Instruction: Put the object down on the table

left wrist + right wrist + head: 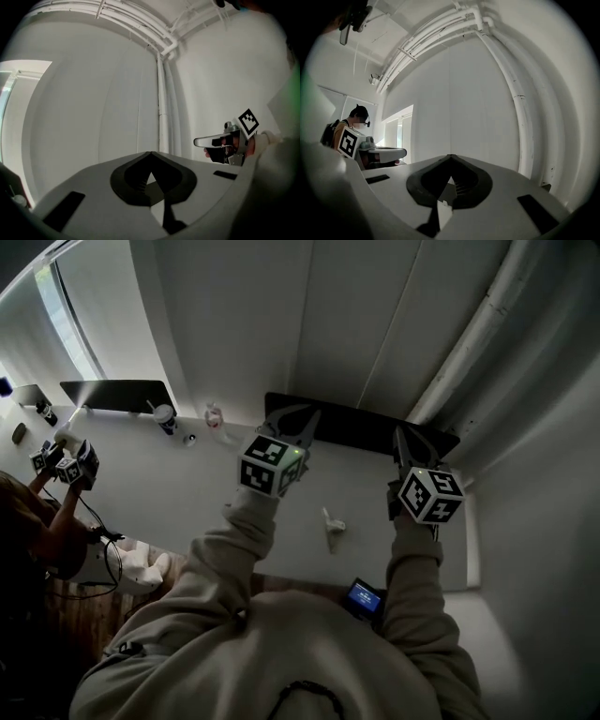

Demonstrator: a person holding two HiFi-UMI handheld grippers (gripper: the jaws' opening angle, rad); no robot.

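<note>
A small pale object [333,529] lies on the white table [216,502], between my two arms and nearer to me than both grippers. My left gripper [292,420] is held up over the table's far side, pointing at the wall. In the left gripper view its tips [150,153] meet, with nothing between them. My right gripper [405,439] is raised beside it at the right, shut and empty too, its tips [450,155] closed against the bare wall. Each gripper shows in the other's view: the right gripper [225,140] and the left gripper [370,147].
A long dark panel [361,427] runs along the table's far edge under the grippers. A phone with a lit screen [364,597] lies at the near edge. A cup [166,416], a bottle [215,415] and a monitor [117,393] stand at the left. Another person [37,521] holds grippers there.
</note>
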